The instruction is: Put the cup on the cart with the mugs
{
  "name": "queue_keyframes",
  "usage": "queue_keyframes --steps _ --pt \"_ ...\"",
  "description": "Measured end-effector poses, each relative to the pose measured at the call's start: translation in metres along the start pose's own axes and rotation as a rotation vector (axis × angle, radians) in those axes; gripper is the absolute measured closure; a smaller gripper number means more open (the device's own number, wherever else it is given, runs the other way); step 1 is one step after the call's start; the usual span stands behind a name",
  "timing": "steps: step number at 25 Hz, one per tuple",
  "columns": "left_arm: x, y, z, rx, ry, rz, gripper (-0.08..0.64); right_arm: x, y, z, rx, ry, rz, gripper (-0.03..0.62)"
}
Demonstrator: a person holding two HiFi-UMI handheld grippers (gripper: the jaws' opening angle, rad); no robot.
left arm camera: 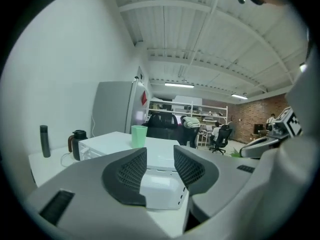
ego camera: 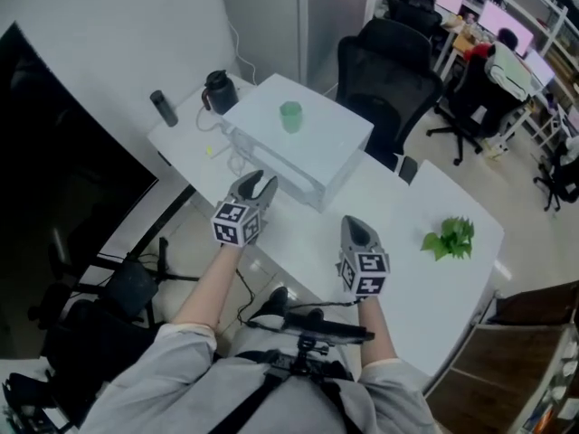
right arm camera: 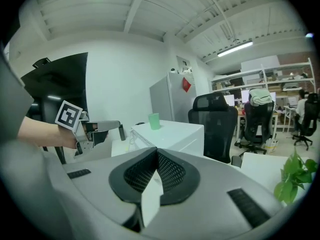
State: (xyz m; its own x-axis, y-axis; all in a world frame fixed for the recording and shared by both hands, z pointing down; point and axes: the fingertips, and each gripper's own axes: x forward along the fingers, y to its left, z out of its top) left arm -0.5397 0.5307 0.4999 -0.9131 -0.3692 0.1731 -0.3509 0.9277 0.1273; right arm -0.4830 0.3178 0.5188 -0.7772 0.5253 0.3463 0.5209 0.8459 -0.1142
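Observation:
A pale green cup [ego camera: 290, 116] stands upright on top of a white box [ego camera: 271, 138] on the white table [ego camera: 412, 269]. In the left gripper view the green cup [left arm camera: 139, 136] stands beyond the jaws, on the white box [left arm camera: 160, 153]. My left gripper [ego camera: 258, 182] hovers just in front of the box, open, with nothing between its fingers [left arm camera: 125, 170]. My right gripper [ego camera: 355, 226] hangs over the table's middle, shut and empty, its pads [right arm camera: 170, 170] touching. The right gripper view shows the cup [right arm camera: 154, 121] far ahead and the left gripper [right arm camera: 95, 127] to its left.
A black jug [ego camera: 219, 90] and a dark bottle [ego camera: 164, 108] stand at the table's far left corner. A small green plant [ego camera: 450, 238] sits on the table's right side. Black office chairs [ego camera: 384, 75] stand behind the table, and desks with seated people lie beyond.

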Motion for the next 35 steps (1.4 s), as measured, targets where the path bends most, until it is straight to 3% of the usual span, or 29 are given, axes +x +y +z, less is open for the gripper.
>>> queue_keyframes --steps 9,13,22,35 --pt "0.093 0.047 0.025 0.054 0.043 -0.058 0.187 0.021 -0.017 -0.001 0.059 0.031 -0.123 0.583" --pt "0.136 0.064 0.031 0.057 0.063 -0.081 0.132 0.023 -0.025 -0.006 0.076 0.044 -0.175 0.583" --pt "0.200 0.074 0.026 0.092 0.113 -0.106 0.092 0.018 -0.048 -0.018 0.109 0.051 -0.270 0.583" --pt "0.221 0.079 0.023 0.127 0.126 -0.127 0.094 0.014 -0.062 -0.026 0.128 0.066 -0.312 0.583"
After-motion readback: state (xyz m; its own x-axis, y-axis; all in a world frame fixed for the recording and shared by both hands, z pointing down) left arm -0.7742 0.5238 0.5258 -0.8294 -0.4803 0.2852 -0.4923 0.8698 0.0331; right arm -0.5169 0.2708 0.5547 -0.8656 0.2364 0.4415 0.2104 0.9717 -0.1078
